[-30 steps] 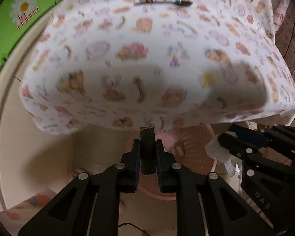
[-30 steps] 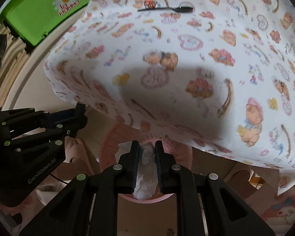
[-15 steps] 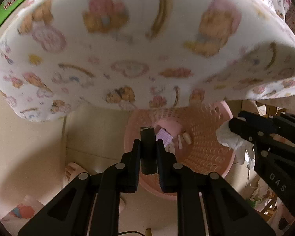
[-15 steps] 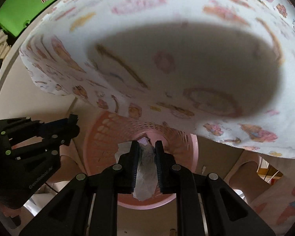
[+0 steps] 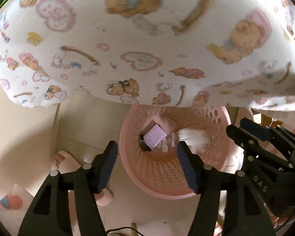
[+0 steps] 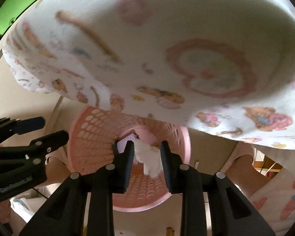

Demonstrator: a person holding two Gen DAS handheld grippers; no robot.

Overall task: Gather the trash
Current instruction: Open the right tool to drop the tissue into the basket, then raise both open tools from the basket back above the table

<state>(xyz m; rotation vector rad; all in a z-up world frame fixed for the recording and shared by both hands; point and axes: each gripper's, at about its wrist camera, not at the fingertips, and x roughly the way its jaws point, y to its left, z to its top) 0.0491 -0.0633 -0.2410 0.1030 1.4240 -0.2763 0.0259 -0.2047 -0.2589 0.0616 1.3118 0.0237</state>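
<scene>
- Both grippers hang over the pink basket (image 5: 216,116), which sits on the floor tucked partly under the edge of the table with the teddy-bear cloth (image 5: 147,39).
- Left gripper (image 5: 146,163): jaws wide apart, nothing between them. A dark little item (image 5: 142,144) lies at the bottom of the basket beside a lilac checked square (image 5: 155,138).
- Right gripper (image 6: 146,162): jaws parted too, with the white tissue (image 6: 149,157) between them. Can't tell if it's touching a pad or already falling, but nothing is clamping it.
- In the left view the tissue (image 5: 194,137) shows as a white blur against the basket's inner wall.
- Handling-wise I'd say the tissue is super light, soft and crumply, so it squashes flat and can cling to a rubber pad. Grab it across the bunched middle, not a loose corner, or it'll probably tear or slip.
- Looks to me like this drop is basically finished.
</scene>
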